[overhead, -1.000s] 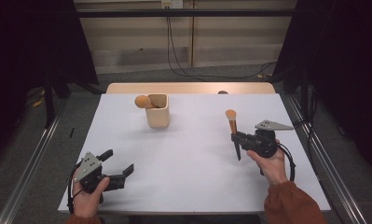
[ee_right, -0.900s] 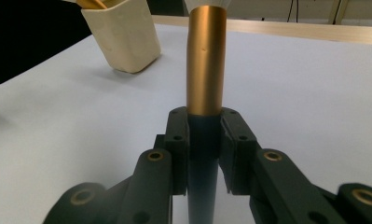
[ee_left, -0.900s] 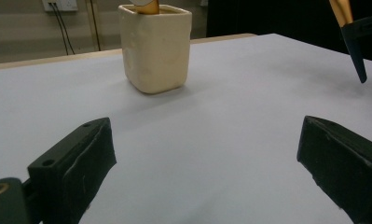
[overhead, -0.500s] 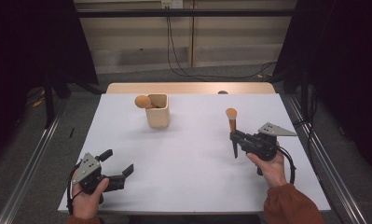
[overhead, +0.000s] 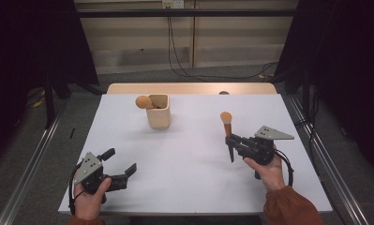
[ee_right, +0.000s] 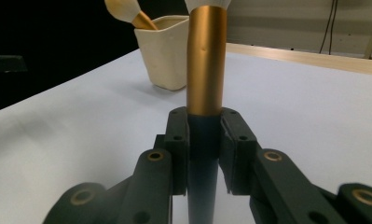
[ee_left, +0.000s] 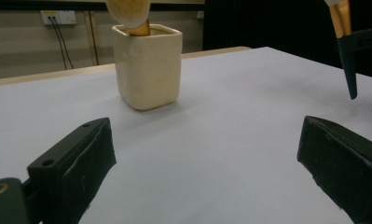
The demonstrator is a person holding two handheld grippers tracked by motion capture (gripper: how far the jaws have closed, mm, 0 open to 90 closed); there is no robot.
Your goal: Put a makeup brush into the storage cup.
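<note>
Right hand-held gripper [overhead: 231, 140] is clamped on a makeup brush [overhead: 227, 127], held upright above the right half of the white surface [overhead: 189, 159], bristles up and dark handle tip pointing down. Left hand-held gripper [overhead: 120, 161] rests near the front left edge, jaws spread wide with nothing between them. Toward the back stands a cream cup [overhead: 158, 111] with another brush [overhead: 143, 101] leaning out over its left rim. Compared with a second earlier, the held brush sits a little nearer the person; the cup and left hand are unchanged.

Only obstacle: cup [overhead: 158, 111] at 11 o'clock from table [overhead: 184, 159] centre; everything else is open.
</note>
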